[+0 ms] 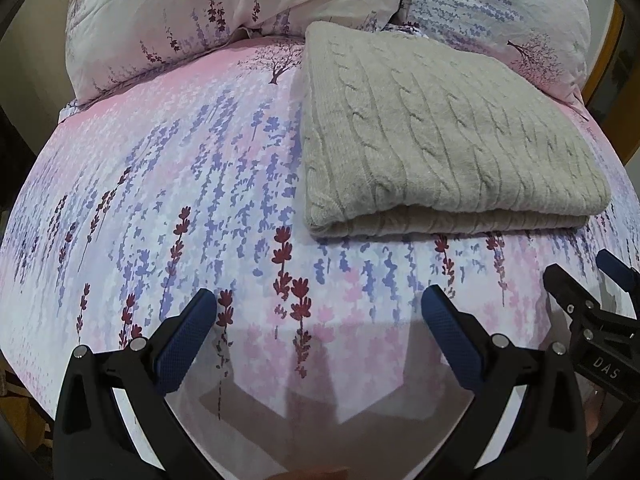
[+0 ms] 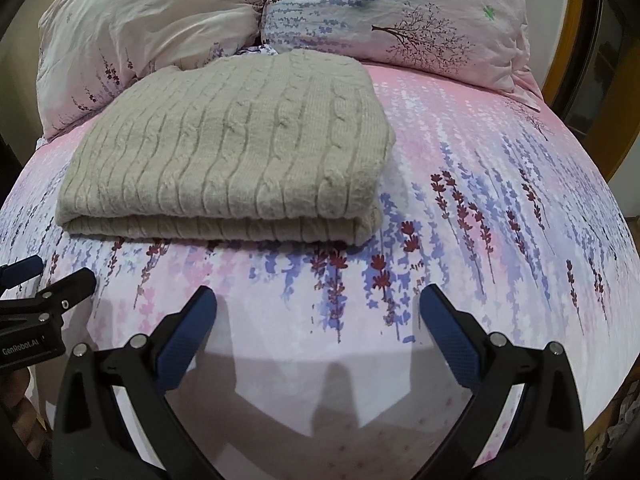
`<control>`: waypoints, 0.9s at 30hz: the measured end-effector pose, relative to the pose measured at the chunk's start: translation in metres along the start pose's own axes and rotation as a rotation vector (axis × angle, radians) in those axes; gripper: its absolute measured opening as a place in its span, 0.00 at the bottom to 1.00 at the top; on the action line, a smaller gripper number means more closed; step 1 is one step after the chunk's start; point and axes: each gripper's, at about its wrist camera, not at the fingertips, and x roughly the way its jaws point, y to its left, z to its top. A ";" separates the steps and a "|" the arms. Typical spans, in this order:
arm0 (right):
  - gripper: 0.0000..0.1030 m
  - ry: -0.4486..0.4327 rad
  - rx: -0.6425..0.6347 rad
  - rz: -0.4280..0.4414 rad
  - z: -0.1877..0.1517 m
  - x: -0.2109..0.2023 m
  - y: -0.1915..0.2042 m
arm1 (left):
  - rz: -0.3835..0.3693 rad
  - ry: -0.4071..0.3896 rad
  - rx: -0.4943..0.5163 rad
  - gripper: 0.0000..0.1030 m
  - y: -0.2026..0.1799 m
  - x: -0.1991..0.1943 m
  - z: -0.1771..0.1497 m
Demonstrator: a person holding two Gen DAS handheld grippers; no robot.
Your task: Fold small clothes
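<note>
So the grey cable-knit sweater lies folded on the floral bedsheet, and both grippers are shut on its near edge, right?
Not quite. The grey cable-knit sweater does lie folded on the floral bedsheet, but both wrist views show the left gripper and right gripper open, short of it.

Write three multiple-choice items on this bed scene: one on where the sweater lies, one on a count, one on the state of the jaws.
1. Where does the folded sweater lie?
A. on the bedsheet, in front of the pillows
B. on top of a pillow
C. held in a gripper

2. How many pillows are at the head of the bed?
A. one
B. two
C. four

3. How do the jaws of the left gripper and the right gripper stand?
A. both shut
B. one shut on the sweater
C. both open, holding nothing

Answers:
A, it rests flat on the sheet.
B, left pillow and right pillow sit side by side.
C, wide gaps show only sheet.
</note>
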 end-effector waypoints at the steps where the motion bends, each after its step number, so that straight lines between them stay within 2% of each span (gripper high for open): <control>1: 0.98 -0.001 0.000 0.000 0.000 0.000 0.000 | 0.001 0.000 -0.002 0.99 0.000 0.000 0.000; 27: 0.98 -0.006 -0.005 0.003 0.000 -0.001 -0.001 | 0.004 0.001 -0.010 0.99 0.001 -0.001 0.000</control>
